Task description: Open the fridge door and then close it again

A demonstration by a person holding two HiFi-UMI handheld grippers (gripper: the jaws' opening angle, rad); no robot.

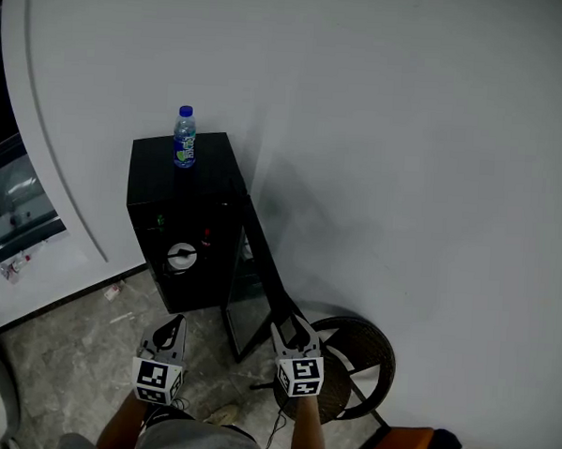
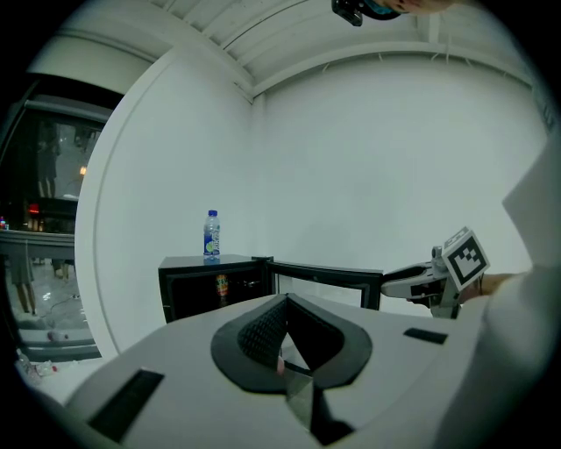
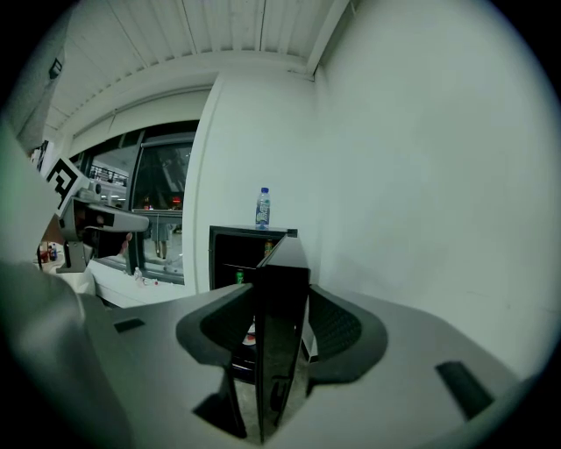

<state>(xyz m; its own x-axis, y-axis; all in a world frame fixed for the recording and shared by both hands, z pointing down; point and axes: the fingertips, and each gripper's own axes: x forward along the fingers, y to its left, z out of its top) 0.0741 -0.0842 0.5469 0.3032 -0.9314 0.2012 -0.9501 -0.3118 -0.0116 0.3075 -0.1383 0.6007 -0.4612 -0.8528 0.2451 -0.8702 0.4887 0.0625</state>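
Now the right gripper (image 3: 280, 329), jaws wide and apparently loose astride the open fridge door (image 1: 261, 269), must push it shut; the left gripper (image 2: 282, 361) is closed, empty.

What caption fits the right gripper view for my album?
Right gripper, jaws open around the edge of the open fridge door; water bottle atop the fridge.

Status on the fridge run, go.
Left gripper shut, empty. Right gripper open, straddling fridge door edge. Door swung wide; bottle atop fridge. Round seat close by door's outer side.
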